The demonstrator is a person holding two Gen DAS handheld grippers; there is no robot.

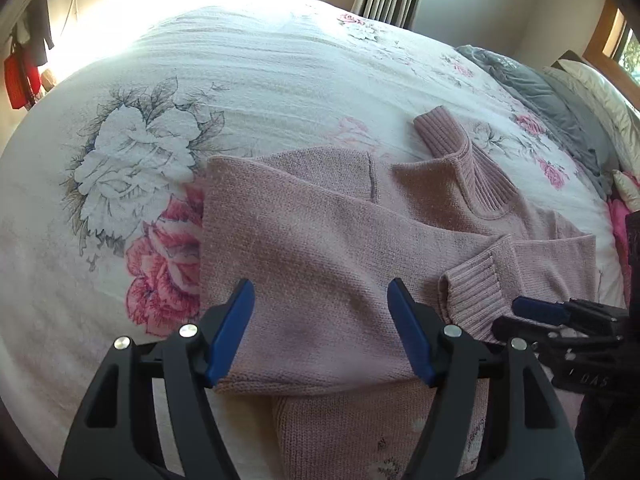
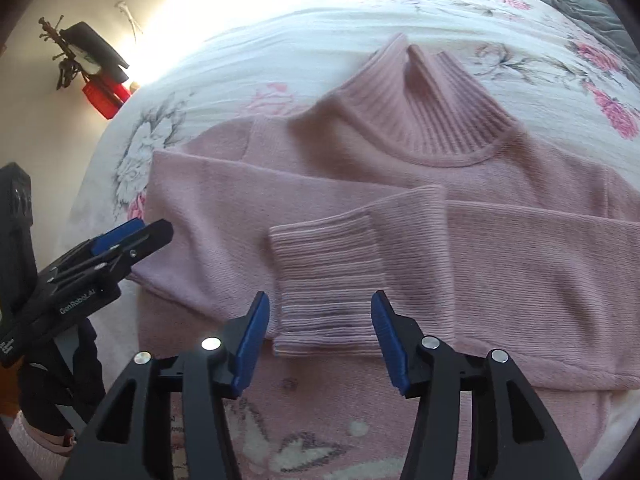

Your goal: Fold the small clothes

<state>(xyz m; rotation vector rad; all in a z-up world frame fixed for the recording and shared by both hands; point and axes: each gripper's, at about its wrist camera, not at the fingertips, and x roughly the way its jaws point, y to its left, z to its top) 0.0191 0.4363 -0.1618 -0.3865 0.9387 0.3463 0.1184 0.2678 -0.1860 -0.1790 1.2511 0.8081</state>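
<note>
A pink knitted sweater (image 1: 328,240) with a ribbed roll neck (image 2: 432,108) lies flat on the bed. Both sleeves are folded across its chest, and the ribbed cuff (image 2: 328,280) of the upper sleeve points toward me. My left gripper (image 1: 320,332) hovers open over the folded left sleeve, with only cloth below the blue pads. My right gripper (image 2: 320,340) is open just above that cuff, holding nothing. The right gripper (image 1: 536,312) also shows at the right edge of the left wrist view, and the left gripper (image 2: 120,240) at the left of the right wrist view.
The bed carries a white bedspread (image 1: 248,80) printed with pink and grey flowers. Grey bedding (image 1: 544,96) and pillows lie at the far right. A red bag (image 1: 18,76) hangs on the wall at the left, beside a bright sunlit patch.
</note>
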